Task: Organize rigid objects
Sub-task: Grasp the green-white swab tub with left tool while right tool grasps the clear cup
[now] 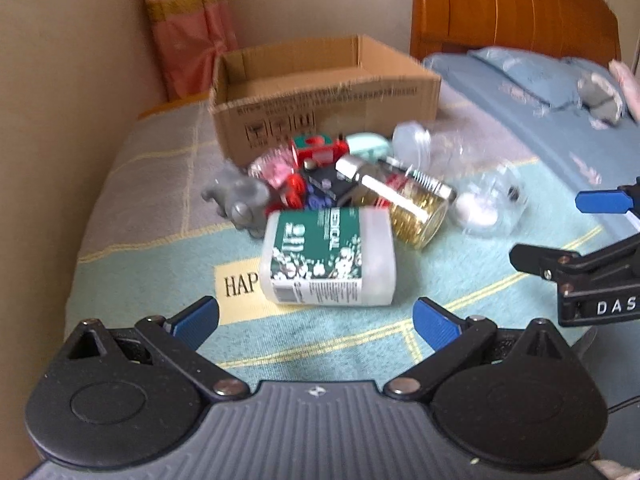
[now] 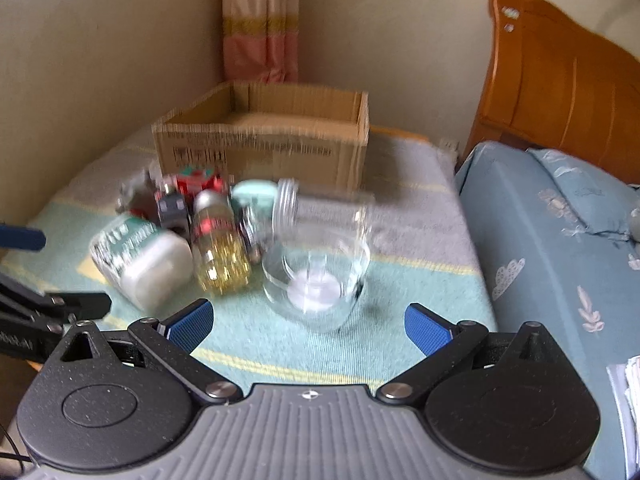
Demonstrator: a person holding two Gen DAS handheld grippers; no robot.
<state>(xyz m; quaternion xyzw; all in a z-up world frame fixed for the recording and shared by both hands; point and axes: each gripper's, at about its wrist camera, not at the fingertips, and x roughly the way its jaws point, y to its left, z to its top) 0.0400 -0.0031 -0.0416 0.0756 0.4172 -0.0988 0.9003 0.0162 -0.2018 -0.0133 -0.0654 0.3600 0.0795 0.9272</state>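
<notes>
A pile of small objects lies on a blanket in front of an open cardboard box (image 1: 324, 96) (image 2: 264, 140). Nearest my left gripper (image 1: 316, 320) is a white tub with a green label (image 1: 328, 256) (image 2: 140, 256), lying on its side. Behind it are a jar of gold items (image 1: 416, 204) (image 2: 220, 248), a grey toy (image 1: 240, 196), red toys (image 1: 316, 148) and a mint lid (image 1: 366, 144). A clear glass jar (image 2: 320, 264) (image 1: 488, 200) lies just ahead of my right gripper (image 2: 308, 322). Both grippers are open and empty.
The blanket (image 1: 152, 264) covers a rounded table beside a beige wall. A bed with blue bedding (image 2: 560, 240) and a wooden headboard (image 2: 560, 92) stands at the right. A curtain (image 2: 260, 24) hangs in the corner. The right gripper shows in the left wrist view (image 1: 592, 232).
</notes>
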